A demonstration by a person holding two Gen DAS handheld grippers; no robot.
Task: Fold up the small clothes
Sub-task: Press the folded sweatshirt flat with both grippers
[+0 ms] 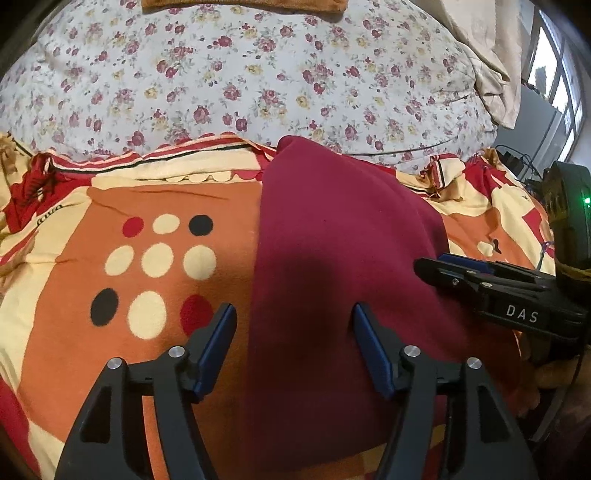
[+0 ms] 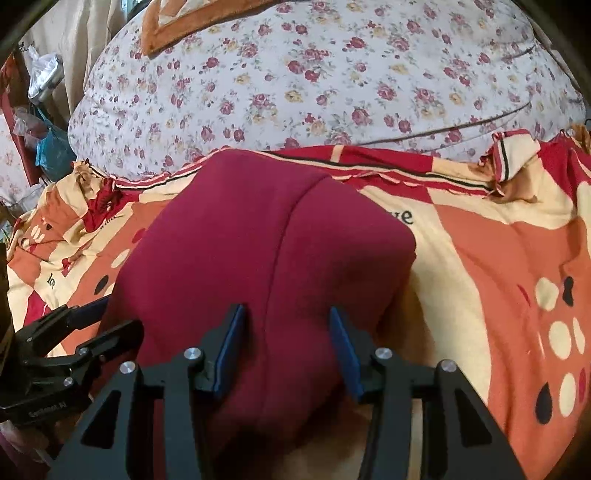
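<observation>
A dark red garment [image 1: 332,229] lies folded into a long strip on the patterned bedsheet [image 1: 110,332]; a fold line runs down its middle [image 2: 291,229]. My left gripper [image 1: 293,310] hovers open over the garment's left edge, one pad above the sheet and the other above the red cloth. My right gripper [image 2: 287,310] is open above the near end of the garment, its blue pads [image 2: 341,343] apart and not pinching the cloth. Each gripper shows in the other's view: the right gripper [image 1: 432,262] at the garment's right edge, the left gripper [image 2: 118,315] at its left edge.
A bulky floral quilt [image 1: 240,81] rises behind the sheet, with a brown blanket [image 2: 166,29] on top of it. A curtain [image 1: 491,55] and a window [image 1: 557,81] are at the right. Bags and clutter [image 2: 48,140] stand beside the bed.
</observation>
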